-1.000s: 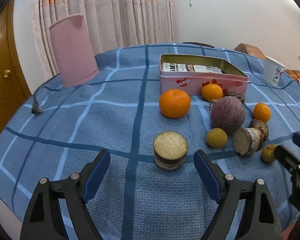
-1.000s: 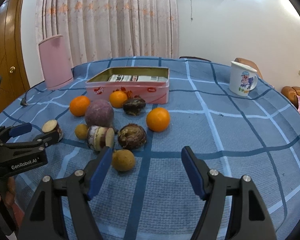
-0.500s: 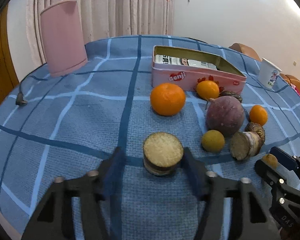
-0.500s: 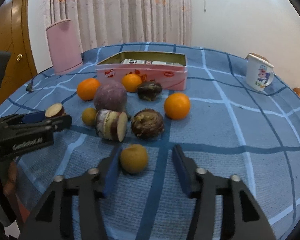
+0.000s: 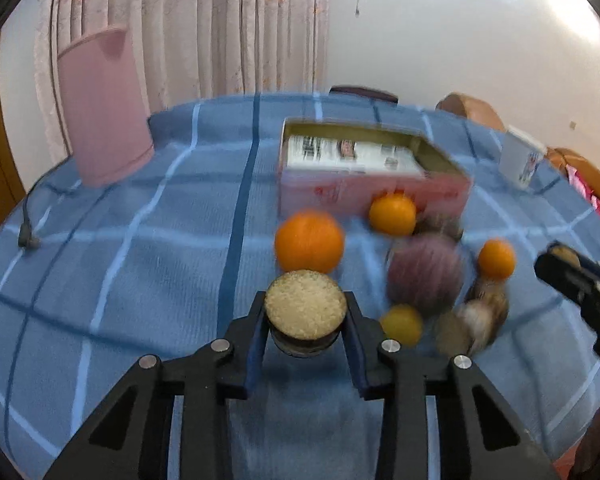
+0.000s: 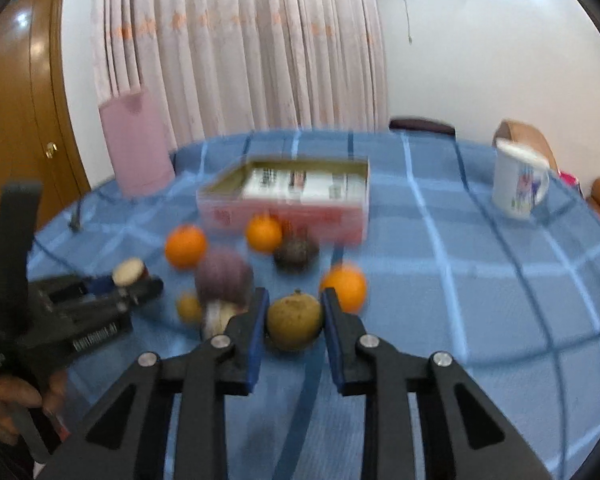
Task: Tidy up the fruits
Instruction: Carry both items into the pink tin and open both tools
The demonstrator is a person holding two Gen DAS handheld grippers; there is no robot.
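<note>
My left gripper (image 5: pixel 305 300) has its jaws closing, and its pads press on a round cut piece with a pale grainy top (image 5: pixel 305 312), held a little above the blue checked cloth. My right gripper (image 6: pixel 295 299) is shut on a yellow-brown round fruit (image 6: pixel 294 322), also just off the cloth. Ahead lie a large orange (image 5: pixel 309 240), two smaller oranges (image 5: pixel 392 214) (image 5: pixel 496 258), a purple round fruit (image 5: pixel 426 276), a small yellow fruit (image 5: pixel 402 324) and a dark fruit (image 6: pixel 296 254). The open pink tin (image 5: pixel 374 196) stands behind them.
A white printed mug (image 6: pixel 518 184) stands at the far right of the round table. A tall pink container (image 5: pixel 104 108) is at the back left, and a cable plug (image 5: pixel 28 240) lies on the cloth near the left edge. A hand (image 6: pixel 8 400) holds the left gripper.
Both grippers went from wide open to shut, the left on the cut piece and the right on the yellow-brown fruit. Both then rose a little with their loads.
</note>
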